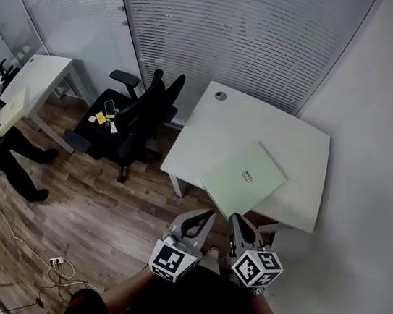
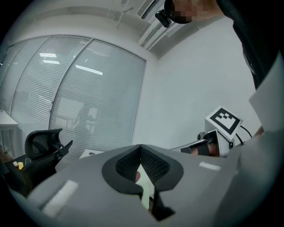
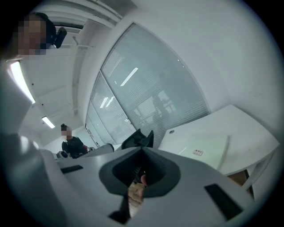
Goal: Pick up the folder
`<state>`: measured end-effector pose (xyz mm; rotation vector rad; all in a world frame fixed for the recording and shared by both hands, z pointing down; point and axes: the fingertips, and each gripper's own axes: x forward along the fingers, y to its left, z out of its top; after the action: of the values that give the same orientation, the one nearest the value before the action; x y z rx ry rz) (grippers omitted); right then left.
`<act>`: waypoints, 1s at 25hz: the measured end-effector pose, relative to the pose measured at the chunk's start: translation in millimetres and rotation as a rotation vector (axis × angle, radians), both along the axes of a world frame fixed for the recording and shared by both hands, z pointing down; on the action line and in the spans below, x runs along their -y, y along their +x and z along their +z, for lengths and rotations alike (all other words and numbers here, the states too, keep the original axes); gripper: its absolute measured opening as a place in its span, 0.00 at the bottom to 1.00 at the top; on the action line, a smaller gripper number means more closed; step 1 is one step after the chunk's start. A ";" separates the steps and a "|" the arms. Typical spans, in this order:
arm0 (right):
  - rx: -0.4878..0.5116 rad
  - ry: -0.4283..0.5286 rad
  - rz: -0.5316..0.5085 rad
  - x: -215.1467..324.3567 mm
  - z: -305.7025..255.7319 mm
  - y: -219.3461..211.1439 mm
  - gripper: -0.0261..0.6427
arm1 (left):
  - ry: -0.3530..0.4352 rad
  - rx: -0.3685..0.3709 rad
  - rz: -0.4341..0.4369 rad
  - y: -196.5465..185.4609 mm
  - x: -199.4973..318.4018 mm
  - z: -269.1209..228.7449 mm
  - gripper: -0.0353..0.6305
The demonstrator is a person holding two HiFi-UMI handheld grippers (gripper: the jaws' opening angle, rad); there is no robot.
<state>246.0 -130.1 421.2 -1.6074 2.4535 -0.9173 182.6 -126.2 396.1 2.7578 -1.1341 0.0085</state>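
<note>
Step in hand: approach, pre-grasp. Nothing is held yet.

- The left gripper [image 1: 207, 215] and right gripper [image 1: 235, 219] are seen low in the head view, side by side, close to the person's body and short of the desk [image 1: 301, 143].
- Both sets of jaws are closed tip to tip with nothing clamped between them. This is confirmed in each gripper view.
- The pale green folder [image 1: 232, 187] lies flat on the white desk, turned diagonally, with a small label [image 1: 246, 175] facing up. It is touched by neither gripper.
- Its near corner appears to overhang the desk's front edge, towards the grippers. With the wide-angle distortion this can't be taken as certain.
- The folder is framed ahead and to the right in the right gripper view, so that side is judged better lined up.
- A black office chair [image 1: 140, 118] stands left of the desk, well apart from the likely path.

Next move, as judged:
- The jaws must be opened before contact.
- The folder is thin and flat, so a pinch from above is unlikely to work. The overhanging corner should be used, with one jaw under and one over, and the gripper brought in level with the desk top.
- Risk: the folder gets shoved across the smooth top if its edge is struck.
- Risk: the cover sags or flaps open if only one corner is held, so support from the second gripper may be needed.
</note>
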 end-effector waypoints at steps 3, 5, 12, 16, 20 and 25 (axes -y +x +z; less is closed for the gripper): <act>-0.004 0.015 -0.066 2.4 -2.0 8.3 0.04 | 0.004 0.006 -0.032 13.7 -4.4 1.5 0.06; -0.005 0.021 -0.108 1.6 -3.0 13.5 0.04 | 0.011 0.012 -0.053 20.7 -9.1 2.2 0.06; 0.017 -0.043 -0.156 -8.5 40.3 38.7 0.04 | -0.026 0.009 -0.150 38.1 -24.7 17.8 0.06; 0.075 -0.107 -0.136 -12.0 79.2 49.0 0.04 | -0.067 0.027 -0.195 39.8 -27.3 33.8 0.06; 0.102 -0.201 -0.103 -12.8 135.5 59.3 0.04 | -0.112 0.030 -0.203 48.1 -28.1 43.3 0.06; 0.164 -0.309 -0.048 -3.5 189.9 74.5 0.04 | -0.104 0.049 -0.206 59.1 -19.6 52.1 0.06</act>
<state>320.5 -126.5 611.1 -1.4862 2.3377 -1.4344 241.7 -106.6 448.2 2.5523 -1.3835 0.1082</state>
